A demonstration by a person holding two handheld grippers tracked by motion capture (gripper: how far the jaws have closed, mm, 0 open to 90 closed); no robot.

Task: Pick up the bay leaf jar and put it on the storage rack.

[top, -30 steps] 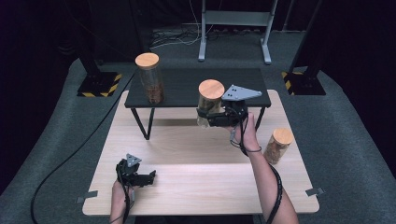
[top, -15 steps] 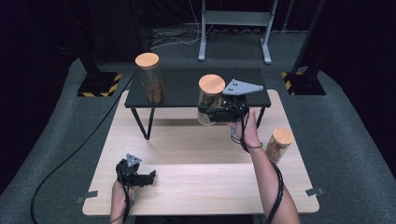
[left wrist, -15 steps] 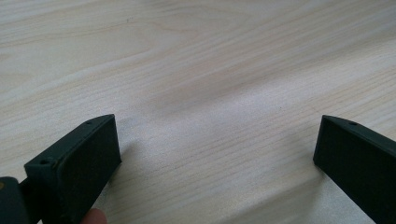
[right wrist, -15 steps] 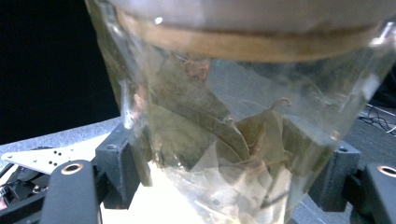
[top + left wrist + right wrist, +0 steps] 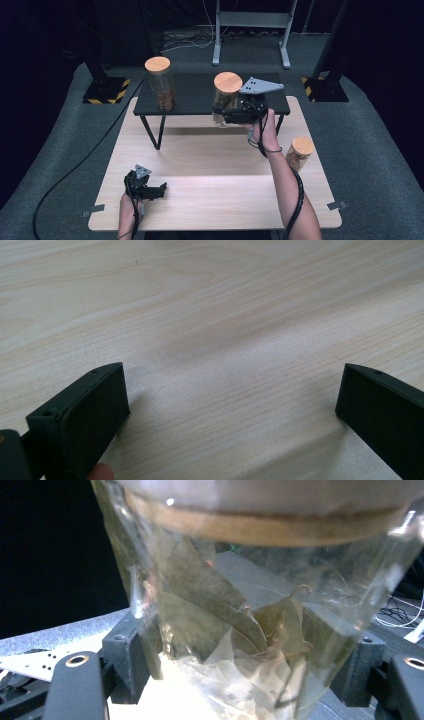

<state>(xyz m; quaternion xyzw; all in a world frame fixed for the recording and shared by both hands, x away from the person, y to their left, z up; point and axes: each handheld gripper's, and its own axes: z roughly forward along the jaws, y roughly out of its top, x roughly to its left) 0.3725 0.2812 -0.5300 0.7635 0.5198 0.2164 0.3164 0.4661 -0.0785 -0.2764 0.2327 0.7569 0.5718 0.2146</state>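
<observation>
Down at the near edge of the pale wooden tabletop (image 5: 215, 175), the left gripper (image 5: 161, 189) lies low on the wood in the person's left hand (image 5: 128, 209), and its own view has the two black fingers (image 5: 82, 415) standing wide apart with bare wood grain between them. Moving up the board, the right forearm reaches in toward the far side, and off to its right a short cork-lidded jar (image 5: 299, 153) stands near the tabletop's right edge. Further on, the right gripper (image 5: 218, 111) is clamped on a glass jar of leaves (image 5: 226, 97), lifted at the front edge of the black raised shelf (image 5: 192, 97); from that gripper's view the fingers (image 5: 131, 650) press on either side of the glass, with dried leaves packed inside and the cork lid's band across the top. At the far left of the shelf stands a taller cork-lidded jar (image 5: 160, 85), well apart from the held one.
</observation>
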